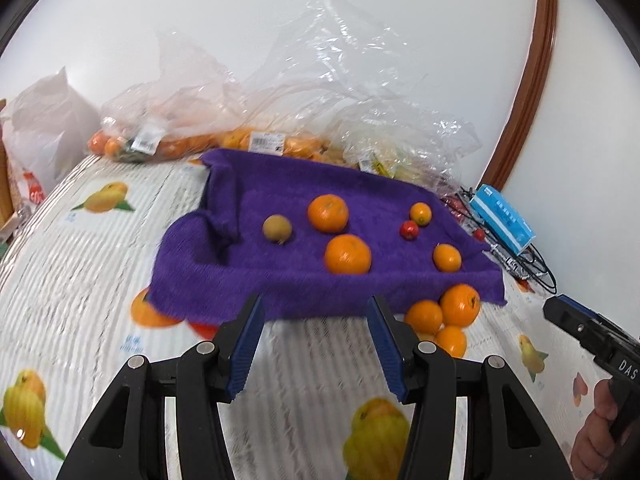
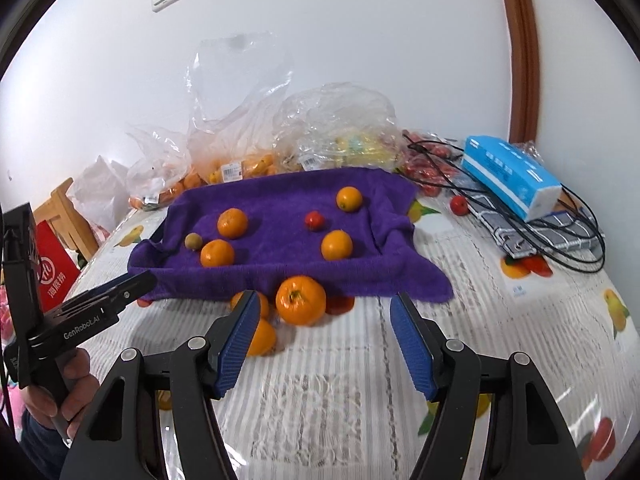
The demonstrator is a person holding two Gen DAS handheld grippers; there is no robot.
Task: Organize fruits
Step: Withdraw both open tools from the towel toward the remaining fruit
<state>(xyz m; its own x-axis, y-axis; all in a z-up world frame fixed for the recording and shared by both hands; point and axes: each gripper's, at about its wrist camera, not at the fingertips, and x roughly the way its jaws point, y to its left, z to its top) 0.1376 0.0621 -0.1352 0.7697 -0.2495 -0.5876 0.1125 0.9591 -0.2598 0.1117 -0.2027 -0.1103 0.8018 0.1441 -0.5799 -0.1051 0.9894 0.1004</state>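
Note:
A purple towel (image 1: 280, 276) (image 2: 276, 268) lies over a tray on the table. On it sit several oranges (image 1: 347, 254) (image 2: 337, 245), a brownish kiwi-like fruit (image 1: 277, 229) (image 2: 193, 241) and a small red fruit (image 1: 409, 230) (image 2: 314, 220). Three oranges (image 1: 460, 305) (image 2: 301, 300) rest on the tablecloth in front of the towel. My left gripper (image 1: 316, 308) is open and empty, short of the towel's front edge. My right gripper (image 2: 326, 308) is open and empty too, just behind the loose oranges. Each gripper shows in the other's view, held by a hand (image 1: 592, 436) (image 2: 68, 384).
Clear plastic bags of oranges (image 1: 256, 140) (image 2: 228, 168) and other produce line the wall behind the towel. A blue tissue pack (image 1: 502, 214) (image 2: 508, 176), black cables (image 2: 560, 236) and a red fruit (image 2: 459, 205) lie at the right. A fruit-print tablecloth (image 2: 340, 400) covers the table.

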